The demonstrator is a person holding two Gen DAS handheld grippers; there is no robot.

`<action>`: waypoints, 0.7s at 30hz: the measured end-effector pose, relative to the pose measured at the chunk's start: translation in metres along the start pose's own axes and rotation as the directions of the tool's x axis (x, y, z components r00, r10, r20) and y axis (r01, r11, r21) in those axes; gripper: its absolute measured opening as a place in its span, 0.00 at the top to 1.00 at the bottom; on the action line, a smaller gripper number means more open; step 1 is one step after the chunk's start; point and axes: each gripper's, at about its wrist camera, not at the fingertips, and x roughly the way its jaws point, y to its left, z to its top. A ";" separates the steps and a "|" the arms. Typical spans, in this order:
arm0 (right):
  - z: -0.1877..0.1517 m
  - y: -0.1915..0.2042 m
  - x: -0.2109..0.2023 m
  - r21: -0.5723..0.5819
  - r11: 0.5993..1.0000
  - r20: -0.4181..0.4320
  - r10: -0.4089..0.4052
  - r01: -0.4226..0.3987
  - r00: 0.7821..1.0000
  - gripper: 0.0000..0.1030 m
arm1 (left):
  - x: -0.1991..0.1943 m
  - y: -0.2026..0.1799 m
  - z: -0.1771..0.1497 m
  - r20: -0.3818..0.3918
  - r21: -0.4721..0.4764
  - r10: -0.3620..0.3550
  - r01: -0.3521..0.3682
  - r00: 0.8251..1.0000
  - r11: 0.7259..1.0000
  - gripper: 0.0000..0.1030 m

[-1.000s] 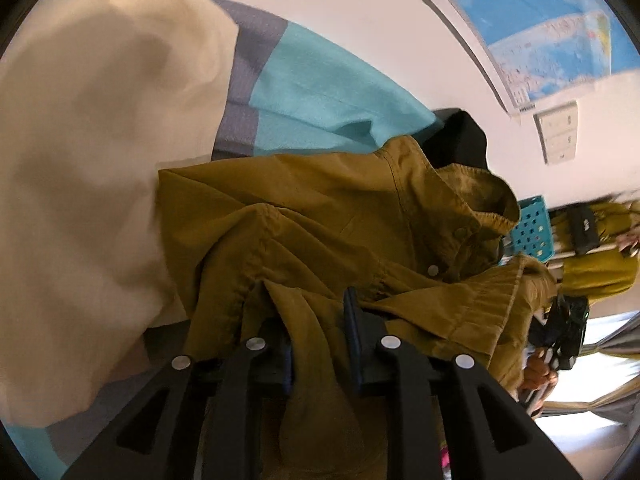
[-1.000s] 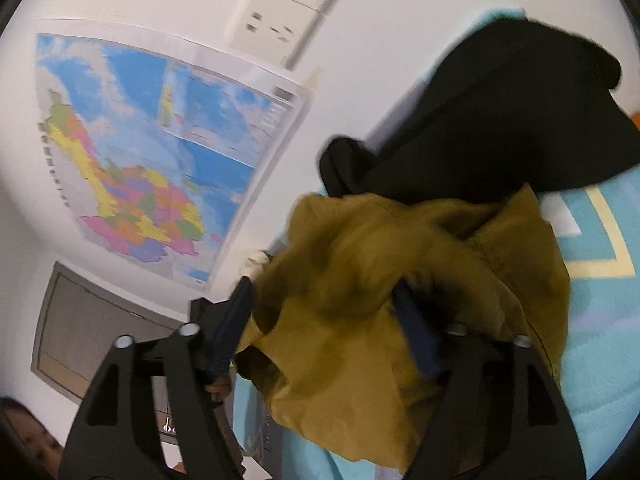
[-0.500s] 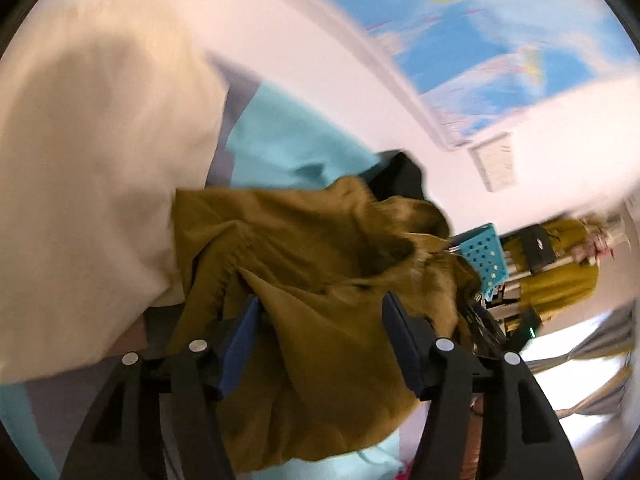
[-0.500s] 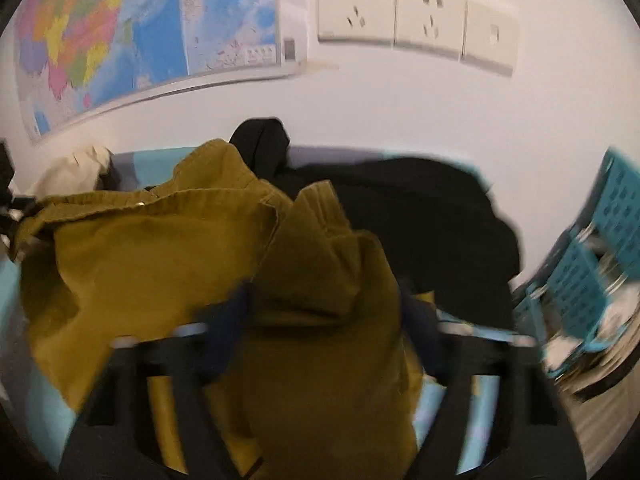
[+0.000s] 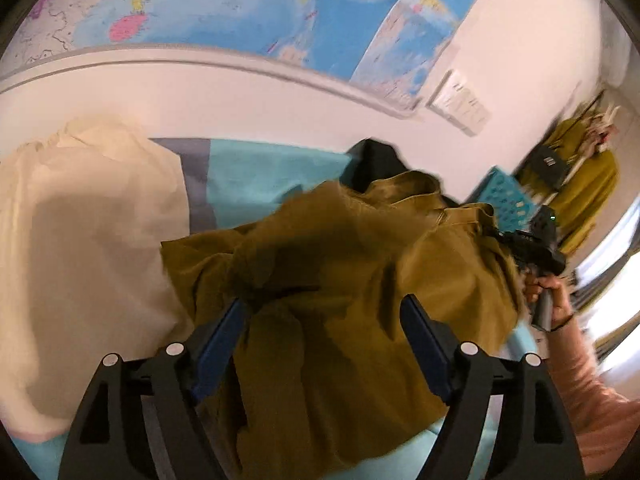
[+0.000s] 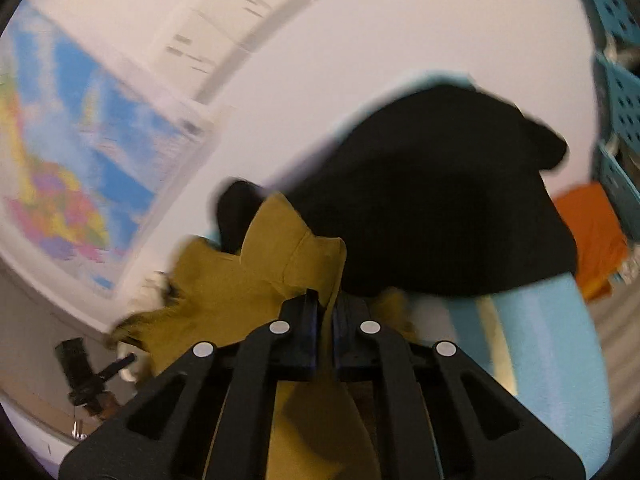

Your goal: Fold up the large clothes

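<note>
Now | olive shirt (image 5: 352,288) | crumpled, bunched | lying on teal cover (image 5: 260,172)

No text can be read. The wall map (image 5: 248,4) carries only blurred print, and the dark marks on the white wall panel (image 6: 224,20) are smeared past reading in the right wrist view.

Three garments lie on the turquoise cover (image 5: 256,176): one olive shirt (image 5: 340,280), one black garment (image 6: 432,208) behind it, and one cream garment (image 5: 88,248) off to the side. There are two tongs, the left tongs (image 5: 324,320) and the right tongs (image 6: 326,312), and one bare hand (image 5: 548,292) shows. On the wall hang two maps (image 5: 224,12) and one socket plate (image 5: 460,102); blue crates (image 6: 620,92) number at least two, their full count hidden, and one orange cloth (image 6: 596,240) lies beside them.
</note>
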 end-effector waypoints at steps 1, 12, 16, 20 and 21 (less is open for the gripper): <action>-0.003 -0.002 0.005 0.004 1.000 -0.015 0.008 -0.008 1.000 0.91 | 0.008 0.000 0.002 -0.021 0.004 0.037 -0.037 0.999 0.999 0.25; -0.019 0.025 -0.022 -0.171 0.984 0.018 -0.051 0.053 0.999 0.27 | 0.070 -0.006 0.010 -0.107 0.144 0.411 -0.395 0.905 0.907 0.47; -0.028 0.028 -0.009 -0.249 0.967 -0.051 -0.071 0.057 0.996 0.80 | 0.061 0.000 0.005 -0.087 0.127 0.423 -0.412 0.902 0.902 0.75; -0.020 0.044 -0.029 -0.265 0.961 0.026 0.091 -0.081 0.996 0.93 | 0.046 -0.001 -0.002 -0.058 0.096 0.421 -0.415 0.905 0.905 0.84; -0.016 0.045 -0.033 -0.264 0.960 0.049 0.108 -0.091 0.993 0.93 | 0.040 0.000 -0.006 -0.052 0.079 0.418 -0.413 0.907 0.907 0.85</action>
